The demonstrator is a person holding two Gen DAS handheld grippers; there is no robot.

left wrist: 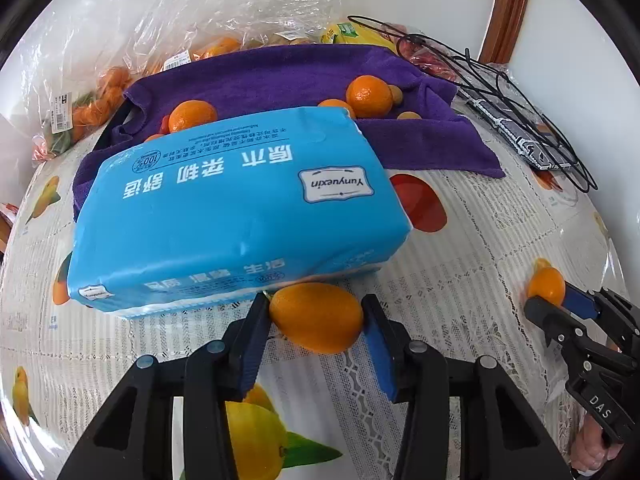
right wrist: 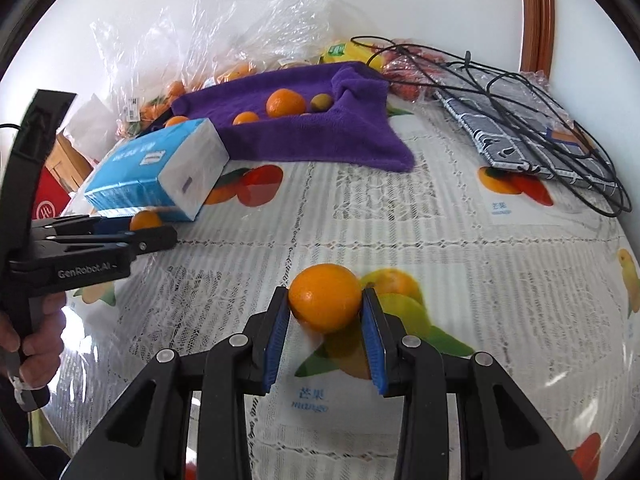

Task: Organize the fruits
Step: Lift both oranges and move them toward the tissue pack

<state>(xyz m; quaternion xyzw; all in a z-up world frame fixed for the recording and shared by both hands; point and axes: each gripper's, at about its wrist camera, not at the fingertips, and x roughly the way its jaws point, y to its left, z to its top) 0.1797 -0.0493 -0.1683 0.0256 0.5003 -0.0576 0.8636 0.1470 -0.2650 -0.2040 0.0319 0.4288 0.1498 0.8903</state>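
The left gripper (left wrist: 316, 316) had its jaws pinching a small orange fruit (left wrist: 318, 317), oval and smooth-skinned with a glossy shine, right at the near edge of the blue tissue pack (left wrist: 236, 204) and touching it or nearly so. The fruit sat low over the desk (left wrist: 460, 240), which was covered by a lace-patterned cloth printed with fruit pictures. The right gripper (right wrist: 325, 300) had its jaws pinching a second orange fruit (right wrist: 325, 297), rounder, bright orange, with a pale highlight on its skin, held well to the right of the tissue pack and close above the desk; whether it touched the cloth could not be told. In the left view that same fruit (left wrist: 546, 286) showed far to the right of the tissue pack, between the right gripper's blue pads. Behind the tissue pack lay a purple towel (left wrist: 304, 76), draped over some kind of tray, with several more oranges on it: a large round one (left wrist: 369, 95) toward its right side, another (left wrist: 192, 115) peeking over the top edge of the tissue pack, and a few smaller pieces beside them. Beyond the towel, clear plastic bags (left wrist: 120, 40) holding more orange fruit were heaped against the wall. To the right of the towel a black cable (right wrist: 520, 92) lay looped over a patterned flat pouch (right wrist: 504, 136).
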